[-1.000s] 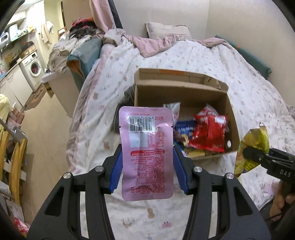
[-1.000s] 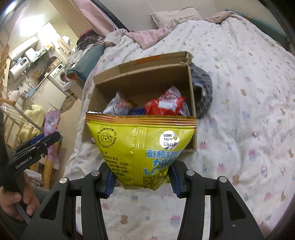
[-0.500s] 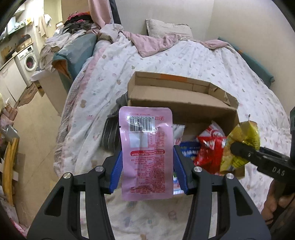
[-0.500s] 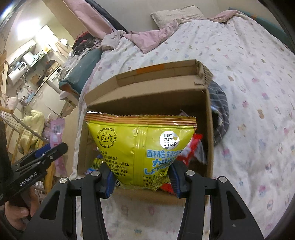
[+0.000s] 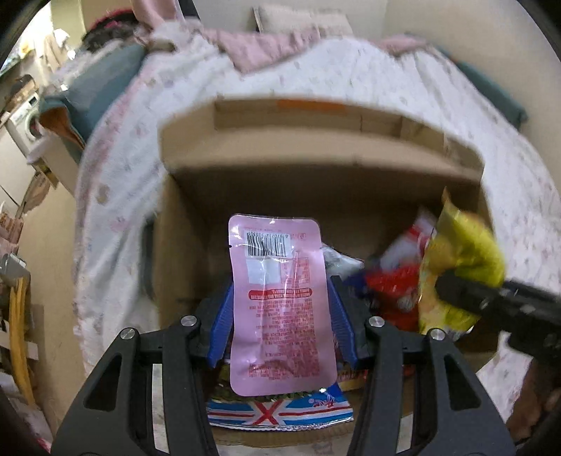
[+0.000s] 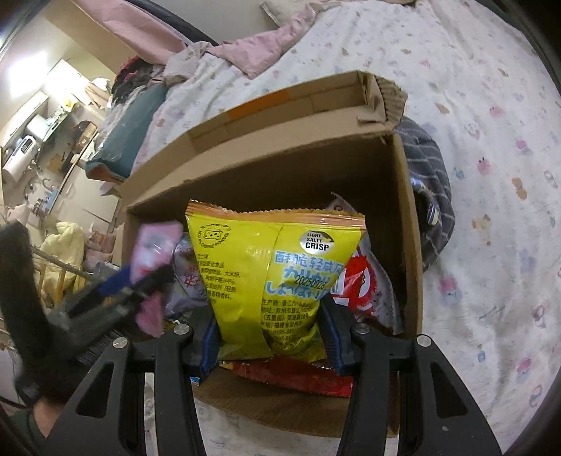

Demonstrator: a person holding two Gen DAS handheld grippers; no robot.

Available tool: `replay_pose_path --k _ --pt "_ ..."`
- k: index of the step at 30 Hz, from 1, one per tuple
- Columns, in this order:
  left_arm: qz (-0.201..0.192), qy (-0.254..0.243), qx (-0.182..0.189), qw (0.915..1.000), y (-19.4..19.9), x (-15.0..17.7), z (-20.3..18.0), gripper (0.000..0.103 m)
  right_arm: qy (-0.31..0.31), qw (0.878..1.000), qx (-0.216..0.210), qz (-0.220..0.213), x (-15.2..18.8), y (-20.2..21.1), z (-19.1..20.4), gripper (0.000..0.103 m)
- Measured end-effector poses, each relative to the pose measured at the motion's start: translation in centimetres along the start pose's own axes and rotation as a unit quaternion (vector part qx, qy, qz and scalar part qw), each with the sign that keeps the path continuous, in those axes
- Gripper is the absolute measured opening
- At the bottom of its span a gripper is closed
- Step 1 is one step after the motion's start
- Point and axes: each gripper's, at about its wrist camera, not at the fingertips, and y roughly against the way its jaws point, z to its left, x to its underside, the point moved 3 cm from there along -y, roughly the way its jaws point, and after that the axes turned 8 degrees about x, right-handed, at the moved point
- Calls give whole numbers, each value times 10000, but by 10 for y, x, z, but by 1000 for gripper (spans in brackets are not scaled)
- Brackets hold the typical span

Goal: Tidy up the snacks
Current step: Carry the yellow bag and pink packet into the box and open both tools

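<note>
My left gripper (image 5: 280,315) is shut on a flat pink snack pouch (image 5: 280,301) that stands upright between its blue pads, over the open cardboard box (image 5: 315,154). My right gripper (image 6: 268,336) is shut on a yellow crisp bag (image 6: 266,266), also held over the box (image 6: 294,140). Inside lie red packets (image 6: 364,287), a purple-grey packet (image 6: 186,277) and a blue-and-red striped packet (image 5: 280,410). In the left wrist view the yellow bag (image 5: 459,266) shows at the right in the other gripper; in the right wrist view the pink pouch (image 6: 154,256) shows blurred at the left.
The box stands on a bed with a white patterned quilt (image 6: 491,175). A dark striped cloth (image 6: 431,182) lies against the box's right side. Pink bedding and a pillow (image 5: 298,21) lie at the head; clothes piles and a washing machine (image 5: 24,119) stand left of the bed.
Both grippers have moved forward and down over the box, each with its packet. The box now fills the views and both packets hang inside its opening.
</note>
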Motion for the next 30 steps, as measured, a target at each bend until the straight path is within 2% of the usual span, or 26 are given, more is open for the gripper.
replay_pose_path --k 7,10,14,15,16,18,19,20,22,24,30 --pt "157 47 86 9998 -13 8 4 51 -24 10000 81 23 -1 -4 0 51" --pt "70 5 -128 9999 -8 9 5 53 13 9999 93 -35 0 -2 1 52" --pt "60 69 88 9999 -2 11 5 53 -58 10000 30 -66 -1 0 1 53" --pt "37 45 79 10000 0 11 3 57 -101 9999 8 -69 -2 0 0 53" --pt "2 -17 41 10000 2 12 1 67 -125 9999 19 -86 -2 0 -1 56" --pt "-54 -106 5 9999 6 12 -2 79 -107 9999 14 -132 -2 2 0 62" --pt "-112 -143 11 9998 10 13 -4 80 -79 9999 -4 -154 -1 4 1 64" --pt "-141 -163 27 9998 12 12 -6 81 -53 9998 -36 -165 -2 5 2 66" --pt "-169 -161 59 9997 16 11 -6 81 -9 9996 -154 -240 -2 10 5 81" --pt "-193 -101 111 9997 19 11 -5 81 2 9989 -282 -381 -3 17 8 88" --pt "-365 50 105 9993 36 13 3 81 -129 9962 -539 -671 -9 37 6 90"
